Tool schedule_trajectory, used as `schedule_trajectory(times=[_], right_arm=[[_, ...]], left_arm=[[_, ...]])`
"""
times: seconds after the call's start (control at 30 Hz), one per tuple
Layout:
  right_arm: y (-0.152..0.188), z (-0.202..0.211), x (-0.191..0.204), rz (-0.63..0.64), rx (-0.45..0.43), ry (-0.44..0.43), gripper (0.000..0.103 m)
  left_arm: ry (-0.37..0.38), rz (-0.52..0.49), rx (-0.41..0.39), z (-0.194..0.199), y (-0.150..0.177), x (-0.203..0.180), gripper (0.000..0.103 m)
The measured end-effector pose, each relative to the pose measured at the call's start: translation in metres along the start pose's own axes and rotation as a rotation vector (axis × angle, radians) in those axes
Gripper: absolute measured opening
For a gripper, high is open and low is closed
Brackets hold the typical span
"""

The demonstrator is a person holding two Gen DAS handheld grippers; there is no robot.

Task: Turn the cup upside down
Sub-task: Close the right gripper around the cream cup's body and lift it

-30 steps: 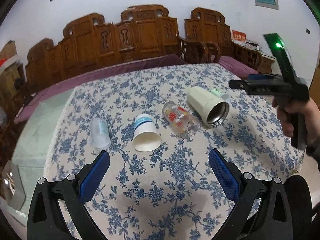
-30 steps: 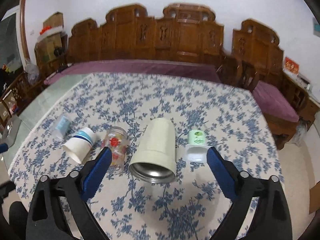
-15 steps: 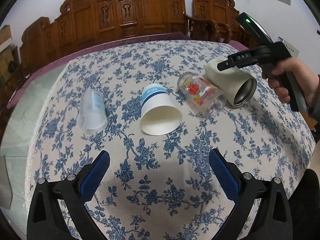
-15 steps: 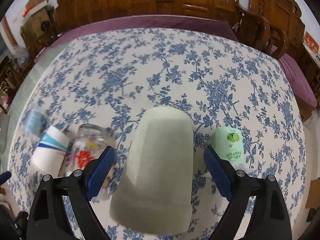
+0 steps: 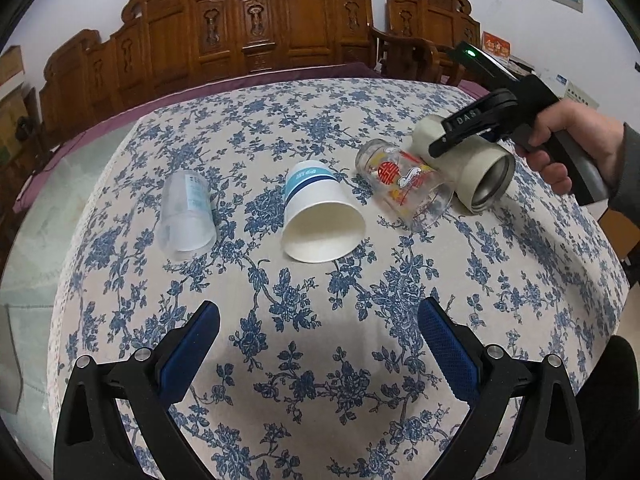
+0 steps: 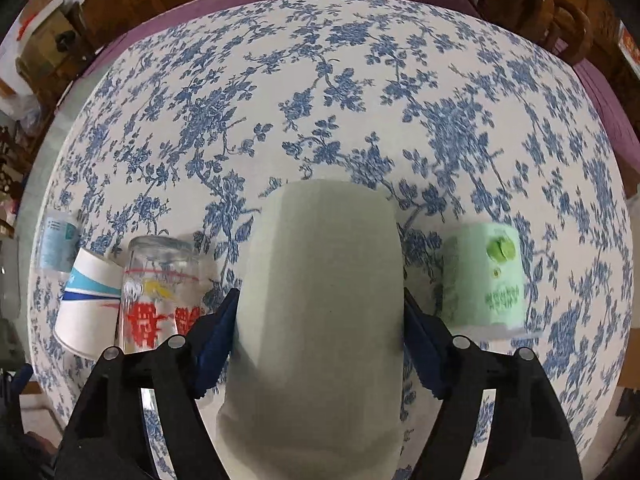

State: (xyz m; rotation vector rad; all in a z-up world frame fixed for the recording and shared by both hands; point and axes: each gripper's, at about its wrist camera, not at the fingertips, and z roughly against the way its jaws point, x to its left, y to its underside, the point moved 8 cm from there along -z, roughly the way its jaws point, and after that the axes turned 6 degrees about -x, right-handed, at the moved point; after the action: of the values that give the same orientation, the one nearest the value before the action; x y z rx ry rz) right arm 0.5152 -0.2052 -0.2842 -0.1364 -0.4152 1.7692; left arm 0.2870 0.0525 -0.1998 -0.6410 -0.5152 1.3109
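A cream steel-lined cup (image 6: 320,312) lies on its side on the floral tablecloth, mouth toward me; it also shows in the left wrist view (image 5: 476,168). My right gripper (image 6: 320,320) straddles it from above, blue pads against both sides of the cup. In the left wrist view the right gripper (image 5: 460,136) sits over the cup. My left gripper (image 5: 320,344) is open and empty above the cloth, short of a white paper cup (image 5: 320,216) that lies on its side.
A printed glass (image 5: 404,184), a clear plastic cup (image 5: 186,212) and a green cup (image 6: 488,280) also lie on their sides in the same row. Carved wooden chairs (image 5: 280,24) stand behind the table. The table edge (image 5: 616,264) is at right.
My right gripper has come down over the cream cup and its fingers have closed in on the cup's sides. My left gripper has moved a little nearer the cups, still open.
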Motion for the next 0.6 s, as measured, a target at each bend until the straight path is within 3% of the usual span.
schedule_trajectory(times=[0.27, 0.6], right_arm=[[0.036, 0.034, -0.004, -0.005, -0.056, -0.034, 0.078], [0.105, 0.097, 0.056, 0.086, -0.122, -0.166, 0.077]], left_arm=[[-0.006, 0.003, -0.029, 0.025, -0.002, -0.012, 0.095], [-0.028, 0.016, -0.089, 0.071, -0.002, -0.02, 0.095]])
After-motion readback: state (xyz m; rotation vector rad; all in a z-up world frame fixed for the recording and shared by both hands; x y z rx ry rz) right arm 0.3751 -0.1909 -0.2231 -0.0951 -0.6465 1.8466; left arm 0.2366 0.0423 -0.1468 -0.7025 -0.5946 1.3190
